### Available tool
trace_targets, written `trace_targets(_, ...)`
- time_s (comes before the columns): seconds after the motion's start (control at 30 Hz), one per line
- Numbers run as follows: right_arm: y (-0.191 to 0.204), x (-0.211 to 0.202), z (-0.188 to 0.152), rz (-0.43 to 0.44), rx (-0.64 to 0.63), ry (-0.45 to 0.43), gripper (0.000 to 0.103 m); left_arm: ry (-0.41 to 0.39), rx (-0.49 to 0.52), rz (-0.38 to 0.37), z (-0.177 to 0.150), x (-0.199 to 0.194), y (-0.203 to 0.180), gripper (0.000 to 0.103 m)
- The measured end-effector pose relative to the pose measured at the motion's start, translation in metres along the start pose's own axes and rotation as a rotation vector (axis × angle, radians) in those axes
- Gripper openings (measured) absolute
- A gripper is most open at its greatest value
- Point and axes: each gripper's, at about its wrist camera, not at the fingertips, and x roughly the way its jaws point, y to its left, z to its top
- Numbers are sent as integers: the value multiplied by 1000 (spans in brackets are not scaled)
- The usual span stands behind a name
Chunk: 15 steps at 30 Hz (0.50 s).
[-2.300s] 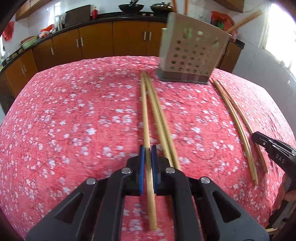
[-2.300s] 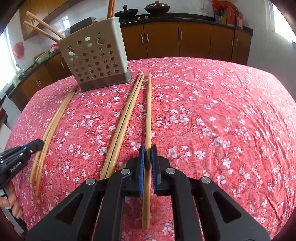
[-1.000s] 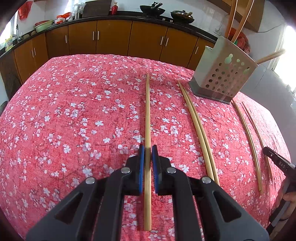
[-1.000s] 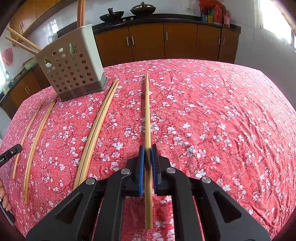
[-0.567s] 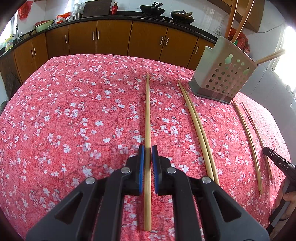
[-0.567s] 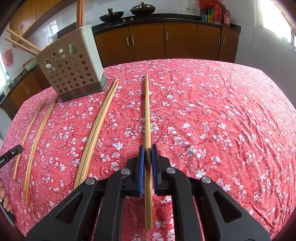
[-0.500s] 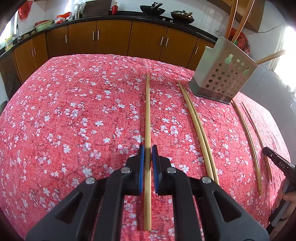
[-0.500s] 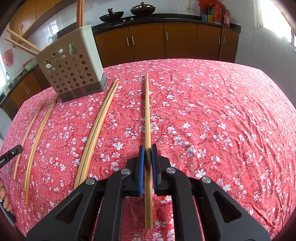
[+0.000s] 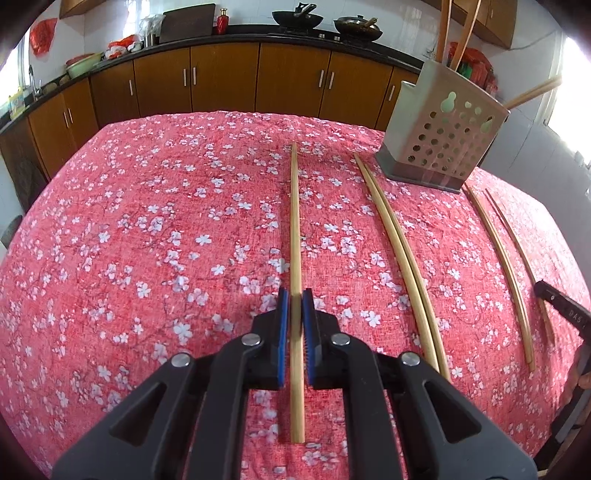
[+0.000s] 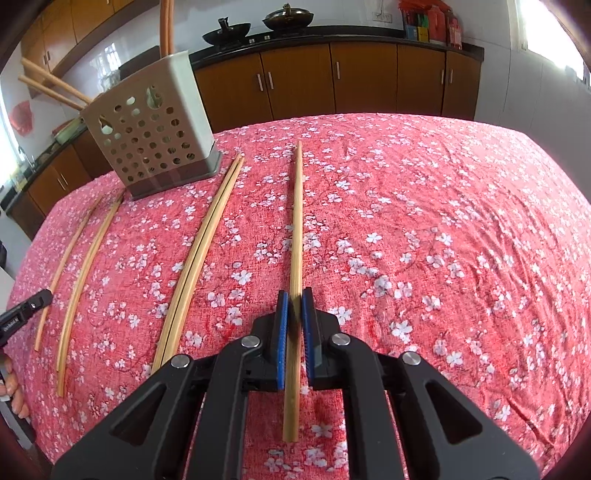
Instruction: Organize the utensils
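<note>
My left gripper (image 9: 294,302) is shut on a single bamboo chopstick (image 9: 294,221) that points forward over the red floral tablecloth (image 9: 147,229). My right gripper (image 10: 294,303) is shut on another bamboo chopstick (image 10: 297,221), also pointing forward. A perforated beige utensil holder (image 9: 439,144) stands at the far right of the left wrist view and at the far left of the right wrist view (image 10: 155,140), with several chopsticks standing in it. A pair of chopsticks (image 9: 399,251) lies on the cloth beside it, also in the right wrist view (image 10: 199,254). Two more chopsticks (image 9: 506,269) lie further out.
The table's far edge faces brown kitchen cabinets (image 9: 221,81) with woks on the counter (image 9: 295,16). The other gripper's tip shows at the right edge of the left wrist view (image 9: 561,306) and at the left edge of the right wrist view (image 10: 26,310).
Since 2.3 s ago both grippers have swung their chopsticks away from the pair on the cloth. In the last second the right view has tilted slightly; the left is still.
</note>
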Motion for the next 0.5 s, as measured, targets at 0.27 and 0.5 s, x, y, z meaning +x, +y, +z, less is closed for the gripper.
trace_targets(0.27, 0, -36, 12, 28, 7, -111, 8, -83, 8, 0, 14, -29, 1, 8)
trace_targets(0.5, 6, -88, 32, 56, 5, -287, 8, -267, -31, -49, 44, -91, 1, 8)
